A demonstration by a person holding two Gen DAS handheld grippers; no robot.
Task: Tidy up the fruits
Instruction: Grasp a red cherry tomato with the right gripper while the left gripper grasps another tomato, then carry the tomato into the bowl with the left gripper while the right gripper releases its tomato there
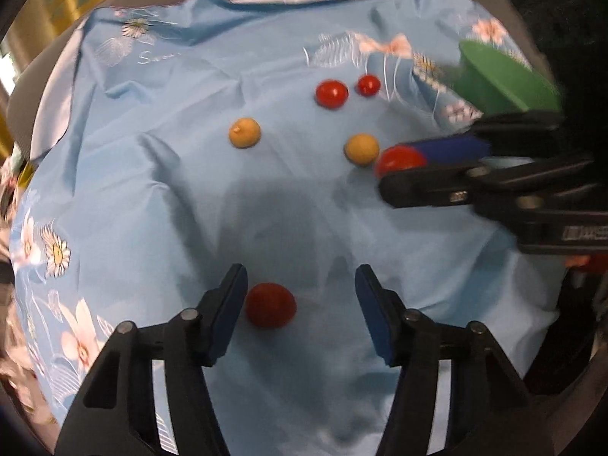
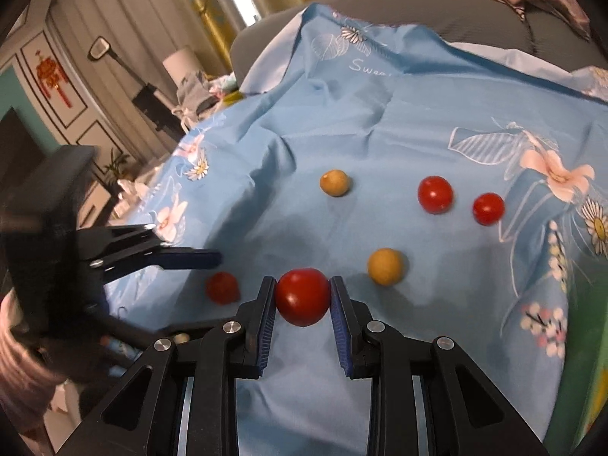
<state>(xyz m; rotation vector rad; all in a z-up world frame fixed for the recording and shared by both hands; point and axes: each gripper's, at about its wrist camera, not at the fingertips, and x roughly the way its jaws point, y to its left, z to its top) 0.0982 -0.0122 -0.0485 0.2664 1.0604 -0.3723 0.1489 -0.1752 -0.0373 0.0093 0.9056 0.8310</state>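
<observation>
My right gripper (image 2: 303,294) is shut on a red tomato (image 2: 303,297); the same tomato (image 1: 399,159) shows between its fingers in the left wrist view. My left gripper (image 1: 300,304) is open, with a darker red tomato (image 1: 270,304) lying on the blue cloth between its fingers, close to the left pad; it also shows in the right wrist view (image 2: 222,287). Two more red tomatoes (image 1: 331,94) (image 1: 368,85) and two yellow fruits (image 1: 244,133) (image 1: 361,149) lie on the cloth further out.
A green bowl (image 1: 501,79) stands at the far right, behind the right gripper. The blue floral cloth (image 1: 152,190) covers a grey sofa-like surface and is wrinkled. Room furniture and clutter lie beyond its left edge (image 2: 182,87).
</observation>
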